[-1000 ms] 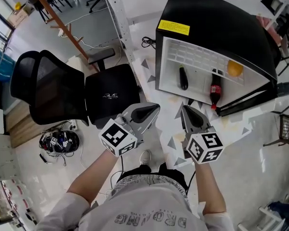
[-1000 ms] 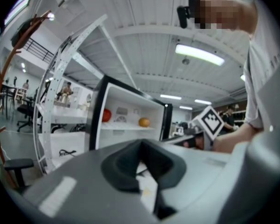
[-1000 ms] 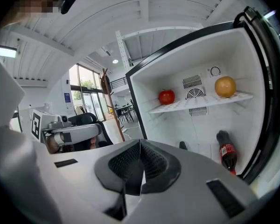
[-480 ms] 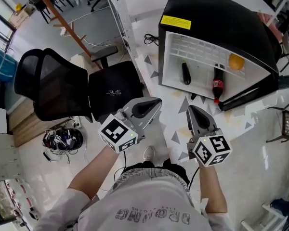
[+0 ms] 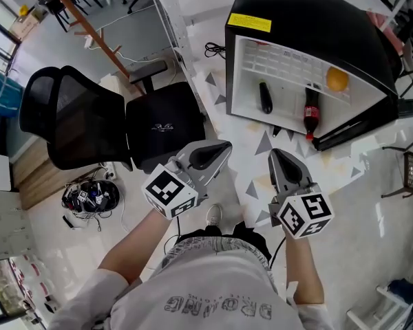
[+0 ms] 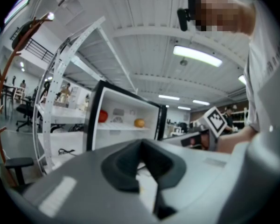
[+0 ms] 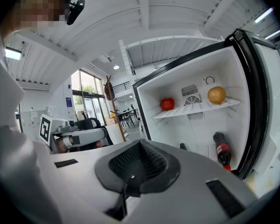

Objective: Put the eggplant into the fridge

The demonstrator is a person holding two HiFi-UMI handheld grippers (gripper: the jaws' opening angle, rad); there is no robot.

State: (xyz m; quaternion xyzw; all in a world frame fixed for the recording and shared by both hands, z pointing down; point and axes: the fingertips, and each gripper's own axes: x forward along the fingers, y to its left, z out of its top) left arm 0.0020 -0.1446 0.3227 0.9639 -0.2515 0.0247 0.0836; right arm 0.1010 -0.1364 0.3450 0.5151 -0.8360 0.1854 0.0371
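Note:
The black fridge stands open, white inside. The dark eggplant lies on its bottom, left of a cola bottle; an orange sits on the shelf. In the right gripper view the eggplant peeps out behind the gripper body, with a tomato on the shelf above. My right gripper is shut and empty, a short way in front of the fridge. Beside it my left gripper is shut too and holds nothing.
A black office chair stands at the left, with a bundle of cables on the floor below it. A white shelf frame and a black cable are left of the fridge. The fridge door hangs open at the right.
My right gripper has drawn back a little from the fridge, still shut. The left gripper has hardly moved.

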